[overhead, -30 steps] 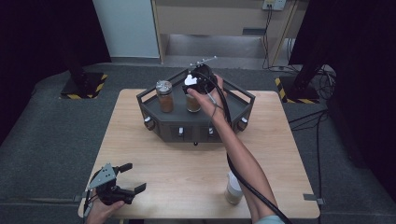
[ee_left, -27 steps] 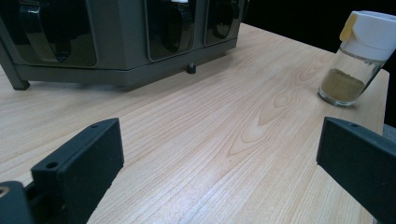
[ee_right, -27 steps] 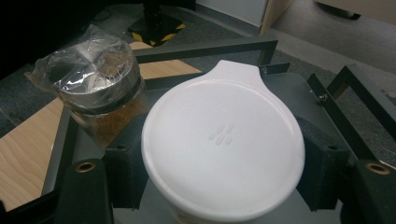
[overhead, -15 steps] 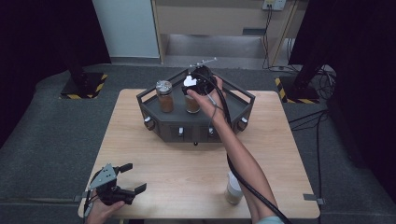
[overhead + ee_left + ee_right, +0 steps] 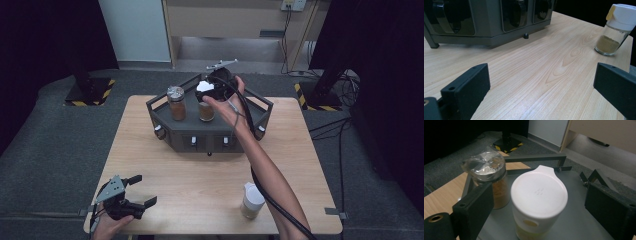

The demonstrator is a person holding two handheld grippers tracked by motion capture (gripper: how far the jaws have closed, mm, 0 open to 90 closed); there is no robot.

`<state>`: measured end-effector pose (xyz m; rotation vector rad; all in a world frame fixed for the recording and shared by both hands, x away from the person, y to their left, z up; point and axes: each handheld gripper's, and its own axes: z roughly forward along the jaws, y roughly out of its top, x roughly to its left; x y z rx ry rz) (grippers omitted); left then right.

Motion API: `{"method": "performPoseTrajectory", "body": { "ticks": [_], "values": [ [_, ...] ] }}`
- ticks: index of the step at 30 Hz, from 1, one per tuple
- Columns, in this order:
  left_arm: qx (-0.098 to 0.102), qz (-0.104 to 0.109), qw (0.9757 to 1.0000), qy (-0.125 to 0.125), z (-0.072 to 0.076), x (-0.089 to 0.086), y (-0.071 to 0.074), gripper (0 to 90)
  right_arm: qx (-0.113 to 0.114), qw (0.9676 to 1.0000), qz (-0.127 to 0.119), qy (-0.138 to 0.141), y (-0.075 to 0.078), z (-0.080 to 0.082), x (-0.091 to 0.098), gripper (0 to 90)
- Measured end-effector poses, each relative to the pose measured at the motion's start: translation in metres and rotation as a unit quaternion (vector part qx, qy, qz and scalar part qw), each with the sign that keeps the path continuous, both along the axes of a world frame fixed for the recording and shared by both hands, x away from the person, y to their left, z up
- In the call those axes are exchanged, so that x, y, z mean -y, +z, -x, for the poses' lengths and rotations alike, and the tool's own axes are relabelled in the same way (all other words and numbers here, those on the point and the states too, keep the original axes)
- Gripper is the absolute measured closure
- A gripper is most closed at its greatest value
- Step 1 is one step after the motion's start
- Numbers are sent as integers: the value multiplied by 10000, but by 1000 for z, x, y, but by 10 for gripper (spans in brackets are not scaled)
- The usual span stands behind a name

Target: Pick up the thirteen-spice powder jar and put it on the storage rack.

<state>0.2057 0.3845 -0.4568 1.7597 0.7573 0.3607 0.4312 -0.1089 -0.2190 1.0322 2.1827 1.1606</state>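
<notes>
Right gripper [image 5: 209,95] held over the dark grey rack [image 5: 210,131] at the table's 12 o'clock edge, in the high view. Its jaws have just been opening; in the right gripper view they stand wide, one either side of the white-capped jar [image 5: 537,205], gaps visible on both sides (no pad contact that I can see). So nothing gripped.

White-capped jar [image 5: 206,106] stands upright on the rack's top shelf, near the middle, yellowish contents showing under the cap in the right gripper view. Just beside it, at its 9 o'clock in the high view, the silver-lidded jar [image 5: 176,102] with orange-brown contents, also upright on the shelf. In the right gripper view the silver-lidded jar [image 5: 487,180] sits partly behind the left-hand jaw; whether it touches the white-capped one I cannot tell.

Left gripper [image 5: 137,192] low at the table's 7 o'clock corner, held in a hand [image 5: 107,225] at the table's edge. Jaws spread wide in the left gripper view, bare wooden table [image 5: 544,72] between them, nothing held.

A third jar, the spice jar [image 5: 251,200], stands alone on the table toward 5 o'clock, well apart from the rack. In the left gripper view the spice jar [image 5: 616,28] shows a white cap with a yellow tab and a shallow layer of brownish powder.
</notes>
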Motion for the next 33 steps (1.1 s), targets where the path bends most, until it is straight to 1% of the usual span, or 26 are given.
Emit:
{"method": "performPoseTrajectory", "body": {
  "ticks": [6, 8, 10, 12, 15, 17, 19, 22, 24, 27, 33],
  "values": [
    [4, -17, 10000, 11, 0, 1, 0, 0, 278, 9994, -3, 187, 11, 24, 15, 87],
    [-2, -11, 10000, 9, 0, 0, 0, 0, 286, 9993, -28, 232, 14, 32, 20, 87],
    [-4, -11, 10000, 10, 0, 0, 0, 0, 365, 9988, -12, 313, 15, 39, 26, 87],
    [-14, -7, 10000, 7, 0, 0, 0, 0, 364, 9987, -75, 359, 16, 46, 33, 87],
    [-26, -6, 10000, 5, -1, 0, 0, 0, 434, 9981, -68, 434, 17, 59, 43, 83],
    [-24, -10, 10000, 1, -1, 0, 0, 0, 441, 9978, -106, 480, 17, 68, 50, 82],
    [-26, -1, 10000, 9, -1, 0, -1, 0, 428, 9979, -87, 470, 17, 77, 56, 83],
    [-30, 16, 10000, 22, -1, -1, -1, 0, 428, 9975, -162, 531, 15, 88, 68, 83],
    [-37, 31, 10000, 20, -1, -2, -1, 0, 466, 9971, -198, 572, 12, 96, 76, 83],
    [-39, 12, 10000, 12, -1, -1, -1, 0, 465, 9966, -297, 610, 7, 106, 89, 82],
    [-28, 6, 10000, 16, -1, -1, -1, 0, 478, 9962, -422, 591, -3, 124, 113, 83]
  ]
}}
